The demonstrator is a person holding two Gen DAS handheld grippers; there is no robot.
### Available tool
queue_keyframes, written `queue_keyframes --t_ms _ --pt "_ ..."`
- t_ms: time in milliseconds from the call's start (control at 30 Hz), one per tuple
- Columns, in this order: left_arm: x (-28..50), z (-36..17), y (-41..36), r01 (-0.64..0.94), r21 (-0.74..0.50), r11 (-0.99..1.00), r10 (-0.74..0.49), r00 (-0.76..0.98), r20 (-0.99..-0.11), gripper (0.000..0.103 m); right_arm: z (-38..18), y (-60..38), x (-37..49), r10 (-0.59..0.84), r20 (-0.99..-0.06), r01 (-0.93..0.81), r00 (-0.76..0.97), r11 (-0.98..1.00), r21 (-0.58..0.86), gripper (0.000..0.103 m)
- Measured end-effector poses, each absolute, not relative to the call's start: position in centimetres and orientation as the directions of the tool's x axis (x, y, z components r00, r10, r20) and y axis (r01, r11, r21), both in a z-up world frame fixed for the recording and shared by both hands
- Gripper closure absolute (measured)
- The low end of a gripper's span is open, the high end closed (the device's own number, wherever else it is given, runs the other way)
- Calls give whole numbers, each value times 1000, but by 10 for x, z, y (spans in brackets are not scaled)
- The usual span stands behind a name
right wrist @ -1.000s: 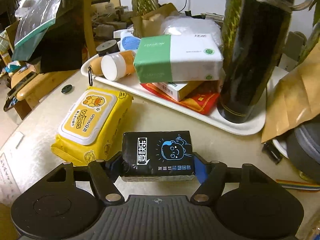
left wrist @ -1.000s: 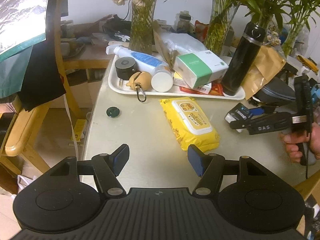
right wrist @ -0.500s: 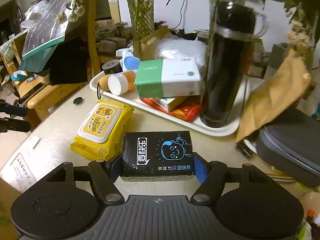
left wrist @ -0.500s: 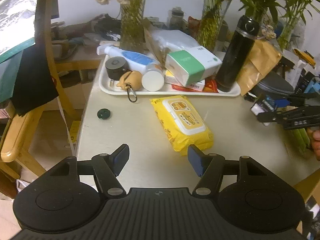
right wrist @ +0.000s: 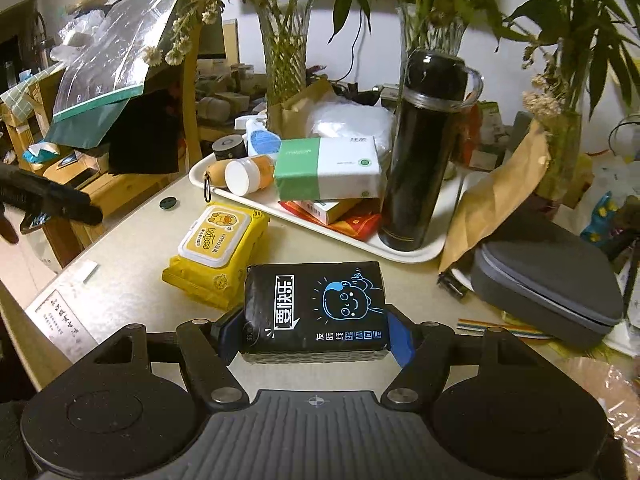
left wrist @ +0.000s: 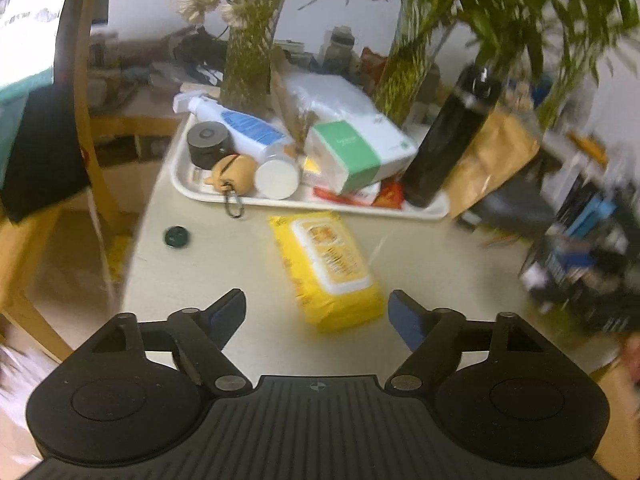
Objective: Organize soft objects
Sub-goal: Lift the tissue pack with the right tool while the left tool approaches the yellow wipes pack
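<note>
Right wrist view has my right gripper [right wrist: 316,330] clamped on the black tissue pack [right wrist: 316,306], jaws pressing its short ends, pack lifted clear of the bench [right wrist: 132,264]. It looks light and squashy, so I'd keep the squeeze gentle. My left gripper [left wrist: 316,312] has its jaws opening, nothing between them, just short of the yellow wipes [left wrist: 326,266]. That pouch is floppy; best taken across its narrow sides. The tray [left wrist: 188,188] is crowded; bare bench lies nearer me, edge close on the left.
</note>
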State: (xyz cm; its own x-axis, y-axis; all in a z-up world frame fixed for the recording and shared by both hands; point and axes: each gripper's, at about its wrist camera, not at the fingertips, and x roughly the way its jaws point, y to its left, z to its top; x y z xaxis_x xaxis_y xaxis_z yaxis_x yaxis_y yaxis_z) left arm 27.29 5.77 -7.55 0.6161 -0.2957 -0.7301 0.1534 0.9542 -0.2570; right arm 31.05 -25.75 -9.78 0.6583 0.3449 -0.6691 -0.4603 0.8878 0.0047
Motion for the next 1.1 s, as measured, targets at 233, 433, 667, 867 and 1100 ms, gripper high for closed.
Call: queue_keyframes --t_ms 233,433,667,867,1100 --pt "296 -43 33 122 -198 973 -231 609 -759 20 -91 -264 297 353 -643 -441 680 897 27 30" --pt "333 -51 7 44 -169 985 -168 496 -852 13 -96 -275 298 355 -644 -402 678 912 80 30" --pt "377 -90 -17 -35 -78 996 -59 384 -921 10 -95 -295 302 351 -615 -327 706 932 156 30" --pt "408 -123 -34 -82 -3 997 25 336 -942 10 -94 -305 306 348 -601 -297 720 936 187 30" --pt "429 -159 -52 -98 98 990 122 276 -953 10 -94 -309 308 357 -594 -301 721 933 196 30"
